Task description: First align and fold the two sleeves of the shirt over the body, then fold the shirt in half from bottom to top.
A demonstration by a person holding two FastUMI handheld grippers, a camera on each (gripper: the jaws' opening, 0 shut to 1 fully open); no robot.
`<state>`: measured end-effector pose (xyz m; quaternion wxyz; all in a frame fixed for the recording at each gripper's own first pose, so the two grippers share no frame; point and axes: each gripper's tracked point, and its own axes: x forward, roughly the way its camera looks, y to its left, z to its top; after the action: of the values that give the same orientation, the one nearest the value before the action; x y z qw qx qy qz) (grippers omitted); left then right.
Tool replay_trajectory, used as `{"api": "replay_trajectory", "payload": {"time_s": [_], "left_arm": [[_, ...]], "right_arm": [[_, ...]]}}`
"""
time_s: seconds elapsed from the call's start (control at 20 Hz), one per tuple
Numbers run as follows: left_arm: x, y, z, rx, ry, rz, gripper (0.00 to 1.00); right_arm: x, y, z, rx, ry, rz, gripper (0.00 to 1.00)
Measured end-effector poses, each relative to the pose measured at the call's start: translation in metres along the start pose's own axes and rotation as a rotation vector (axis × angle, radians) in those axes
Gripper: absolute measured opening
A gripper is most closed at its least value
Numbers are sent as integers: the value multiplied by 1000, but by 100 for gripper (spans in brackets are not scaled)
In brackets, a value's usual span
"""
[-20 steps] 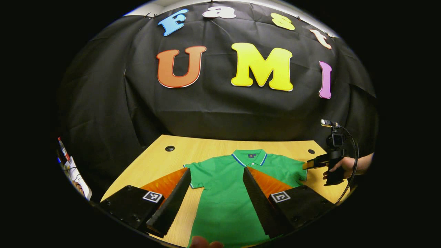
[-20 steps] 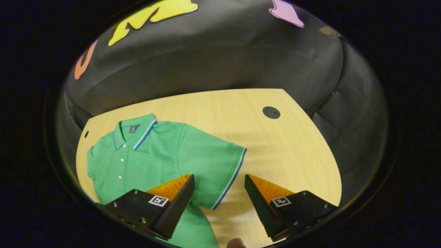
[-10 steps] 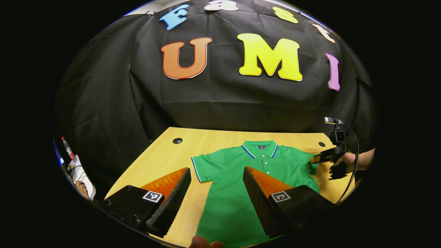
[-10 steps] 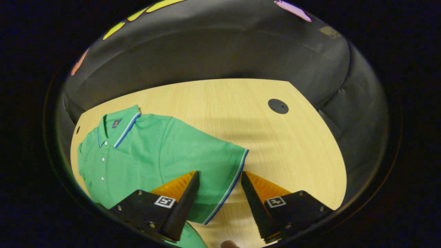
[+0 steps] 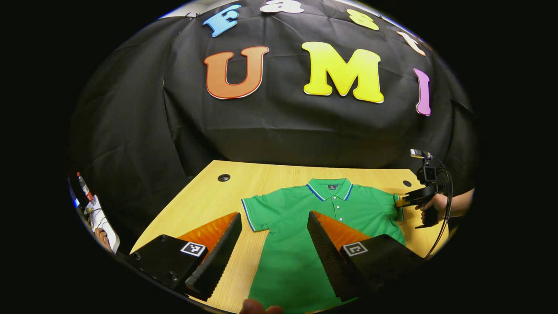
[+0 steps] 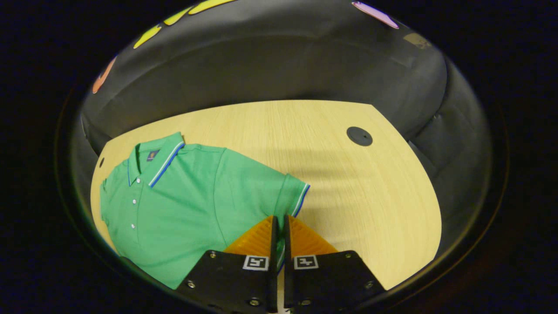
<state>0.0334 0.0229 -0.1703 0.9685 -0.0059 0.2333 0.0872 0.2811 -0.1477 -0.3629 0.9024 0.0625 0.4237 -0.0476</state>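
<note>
**Right sleeve pinched, left sleeve waiting**

Left gripper view: the left gripper (image 5: 273, 244) hangs above the table (image 5: 205, 205) with its fingers spread wide and nothing between them. The green shirt (image 5: 305, 226) lies flat, collar toward the wall; its left sleeve (image 5: 257, 213) sits just ahead. Farther off, the right gripper (image 5: 412, 199) meets the other sleeve's edge. Best next move, I judge — lower onto the left cuff and pinch only the hem.

Right gripper view: the right gripper (image 6: 279, 226) is closed on the right sleeve (image 6: 292, 198), cuff fabric caught between both fingers. Lift gently and carry it inward over the body — tugging sideways would likely drag the whole shirt.
</note>
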Motion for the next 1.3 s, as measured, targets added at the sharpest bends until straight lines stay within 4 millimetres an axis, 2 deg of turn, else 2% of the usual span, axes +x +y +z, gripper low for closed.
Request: {"api": "replay_trajectory", "payload": {"time_s": [0.15,0.2,0.25,0.45,0.7,0.8,0.95,1.1,1.25,1.3], "left_arm": [[-1,9,-1,-11,0,13,98],[-1,15,-2,-15,-1,19,98],[-2,20,-4,-22,-1,28,98],[-3,37,-14,-66,17,55,98],[-8,52,-20,-134,10,69,98],[-11,58,-21,-157,-1,61,98],[-20,71,-26,-179,-8,68,98],[-31,90,-33,-203,-5,86,98],[-41,111,-46,-218,13,116,98],[-43,117,-50,-225,20,125,98]], "right_arm": [[-1,5,3,-51,1,-10,7],[-3,8,4,-50,-6,-6,2],[-4,8,8,-43,-16,-7,2],[-28,15,25,-64,-71,-18,1],[-61,44,46,-158,-147,-31,2],[-73,68,50,-216,-167,-22,1],[-82,116,51,-280,-186,12,1],[-73,156,41,-310,-166,38,2],[-64,188,21,-316,-110,86,3],[-65,195,17,-312,-95,100,7]]}}
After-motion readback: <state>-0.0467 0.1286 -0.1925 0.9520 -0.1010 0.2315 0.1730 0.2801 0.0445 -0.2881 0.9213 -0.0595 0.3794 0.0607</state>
